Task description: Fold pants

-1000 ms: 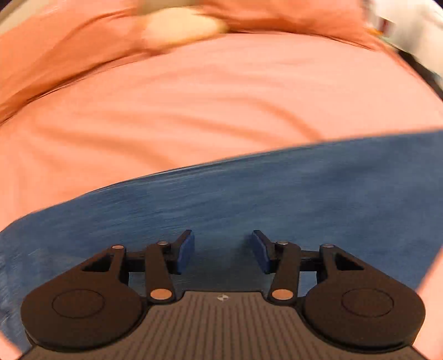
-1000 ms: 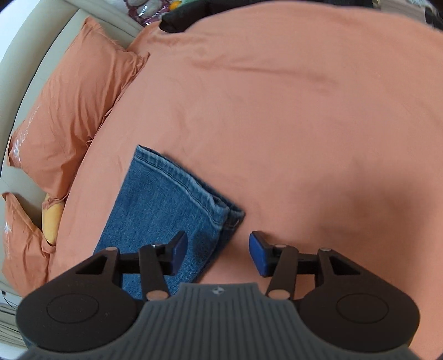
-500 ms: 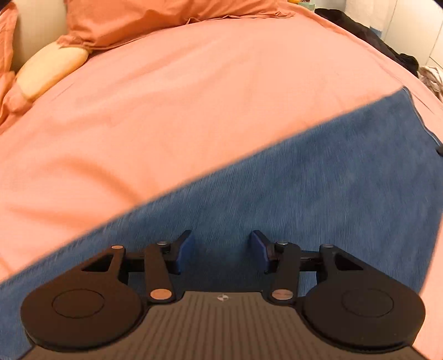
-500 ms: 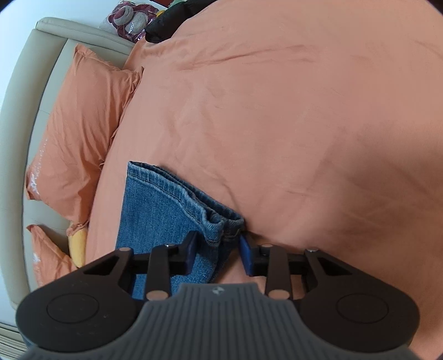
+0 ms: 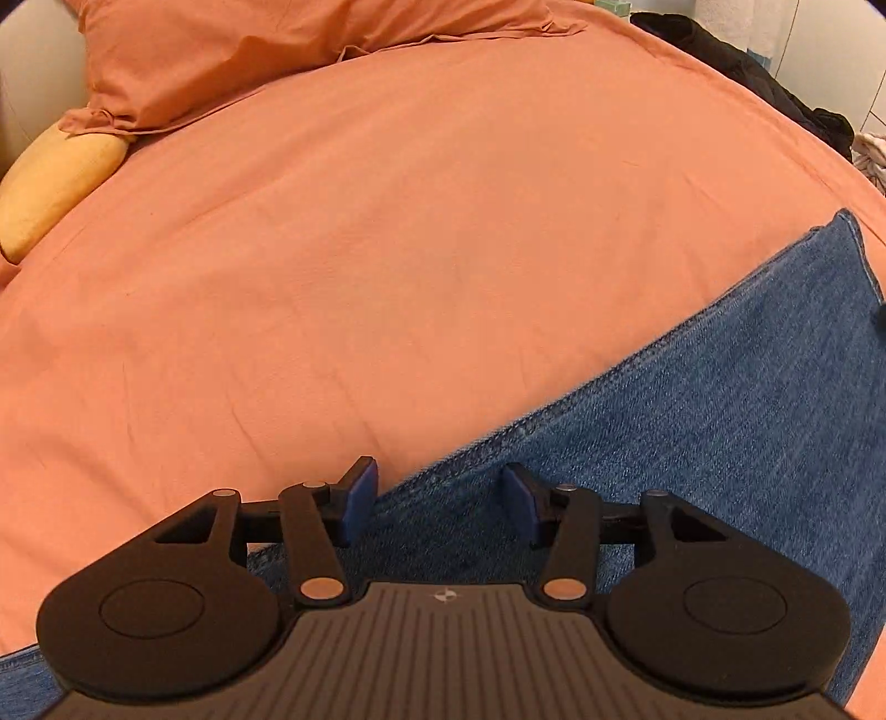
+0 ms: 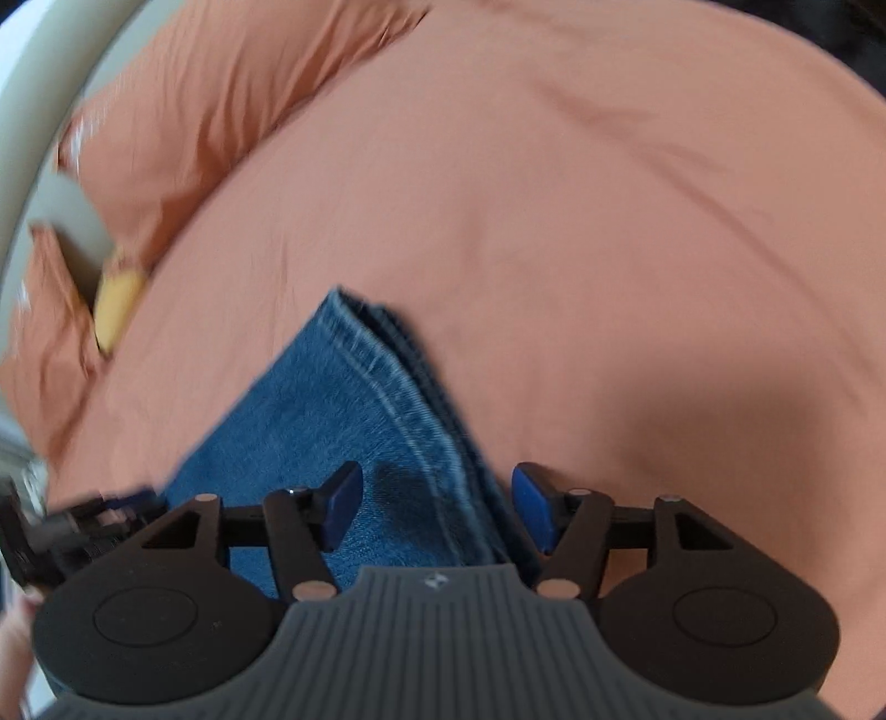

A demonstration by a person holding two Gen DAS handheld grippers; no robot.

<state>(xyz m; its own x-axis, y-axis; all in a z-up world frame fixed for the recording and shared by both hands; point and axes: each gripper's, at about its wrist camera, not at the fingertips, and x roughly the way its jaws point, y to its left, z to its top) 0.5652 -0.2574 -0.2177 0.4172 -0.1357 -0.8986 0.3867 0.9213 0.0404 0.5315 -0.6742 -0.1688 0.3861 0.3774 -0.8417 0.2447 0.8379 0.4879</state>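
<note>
Blue denim pants (image 5: 692, 421) lie flat on the orange bed sheet (image 5: 387, 221). In the left wrist view my left gripper (image 5: 437, 501) is open, low over the pants' long seamed edge, which runs between its blue pads. In the right wrist view the pants (image 6: 343, 421) show a stitched hem and stacked layers. My right gripper (image 6: 437, 507) is open and straddles that hem edge. The left gripper (image 6: 83, 526) shows blurred at the far left of that view.
Orange pillows (image 5: 266, 50) and a yellow cushion (image 5: 50, 183) lie at the head of the bed by a beige headboard (image 6: 33, 127). Dark clothing (image 5: 775, 83) lies at the far right edge of the bed.
The right gripper narrowed around the hem half a second ago, then opened wide and swung so the hem points away. The left gripper slid to the pants' long edge.
</note>
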